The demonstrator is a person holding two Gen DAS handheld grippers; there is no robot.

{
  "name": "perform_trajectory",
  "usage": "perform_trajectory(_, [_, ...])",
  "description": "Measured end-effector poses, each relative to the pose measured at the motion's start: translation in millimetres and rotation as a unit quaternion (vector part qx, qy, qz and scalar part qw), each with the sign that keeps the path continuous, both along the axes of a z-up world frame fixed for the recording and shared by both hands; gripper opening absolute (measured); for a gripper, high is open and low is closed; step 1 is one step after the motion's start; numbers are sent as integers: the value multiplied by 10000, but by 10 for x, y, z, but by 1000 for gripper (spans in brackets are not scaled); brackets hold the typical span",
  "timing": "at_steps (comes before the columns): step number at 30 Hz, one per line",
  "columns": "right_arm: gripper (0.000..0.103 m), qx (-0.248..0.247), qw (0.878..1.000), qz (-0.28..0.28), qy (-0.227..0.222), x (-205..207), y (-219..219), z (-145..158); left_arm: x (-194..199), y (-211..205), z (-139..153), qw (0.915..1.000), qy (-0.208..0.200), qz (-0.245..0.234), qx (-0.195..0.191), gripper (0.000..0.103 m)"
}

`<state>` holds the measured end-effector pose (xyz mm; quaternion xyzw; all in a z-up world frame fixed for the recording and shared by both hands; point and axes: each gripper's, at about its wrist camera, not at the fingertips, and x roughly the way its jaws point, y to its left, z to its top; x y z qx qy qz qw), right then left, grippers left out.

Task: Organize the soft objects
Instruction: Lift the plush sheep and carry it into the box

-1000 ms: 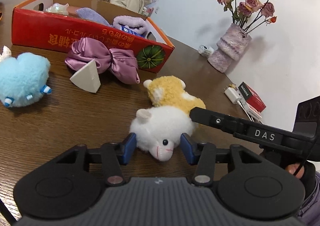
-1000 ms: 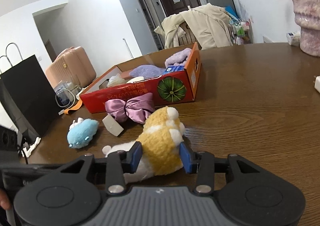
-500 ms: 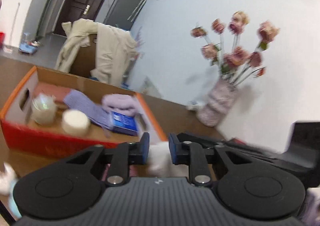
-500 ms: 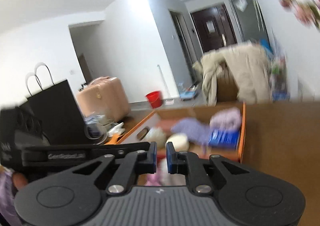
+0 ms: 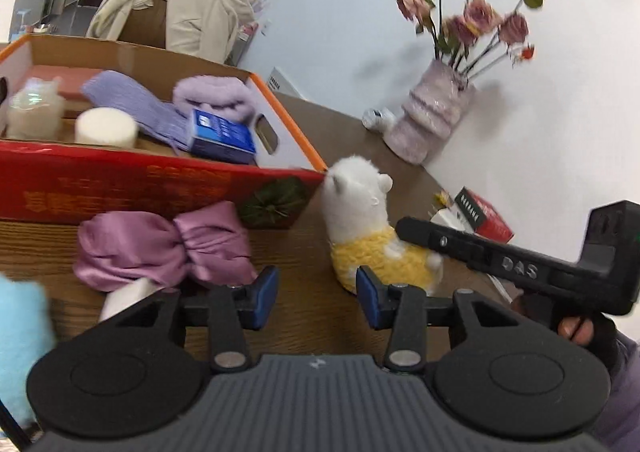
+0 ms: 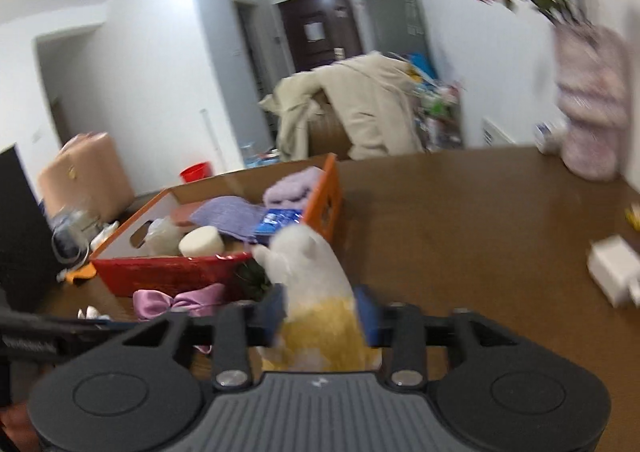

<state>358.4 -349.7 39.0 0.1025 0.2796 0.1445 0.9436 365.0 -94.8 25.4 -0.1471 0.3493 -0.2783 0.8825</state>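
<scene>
A white and yellow plush animal (image 5: 372, 228) stands upright by the corner of the red cardboard box (image 5: 120, 184). My right gripper (image 6: 320, 312) is shut on the plush (image 6: 316, 292), its fingers pressing the yellow body. My left gripper (image 5: 316, 296) is open and empty, just left of the plush above the table. A purple satin bow (image 5: 160, 244) lies in front of the box; it also shows in the right wrist view (image 6: 176, 300). A blue plush (image 5: 20, 336) is at the left edge. The box (image 6: 168, 272) holds purple cloths, a blue packet and white items.
A vase of dried roses (image 5: 432, 120) stands at the table's back right by the wall. A red and white small box (image 5: 480, 212) and a white charger (image 6: 616, 268) lie on the wooden table. A white cone (image 5: 124, 296) sits under the bow. A coat hangs on a chair behind.
Both grippers lifted, swung, then came back down. The left gripper has let go of the white plush and is open. The right gripper still holds the plush, which stands upright by the box corner.
</scene>
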Motion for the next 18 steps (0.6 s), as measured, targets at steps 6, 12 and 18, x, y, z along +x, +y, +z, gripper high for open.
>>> perform_trajectory(6, [44,-770,9968,187,29,-108,244,-241,-108,0,83,9991,-205,287,242,48])
perform_trajectory(12, [42,-1134,9880,1044,-124,-504,506,-199,-273,135,67,9980,-128,571,245,49])
perform_trajectory(18, [47,-791,9931,861,-126,-661,353,-132,-398,40,-31,9979,-52,528,382,53])
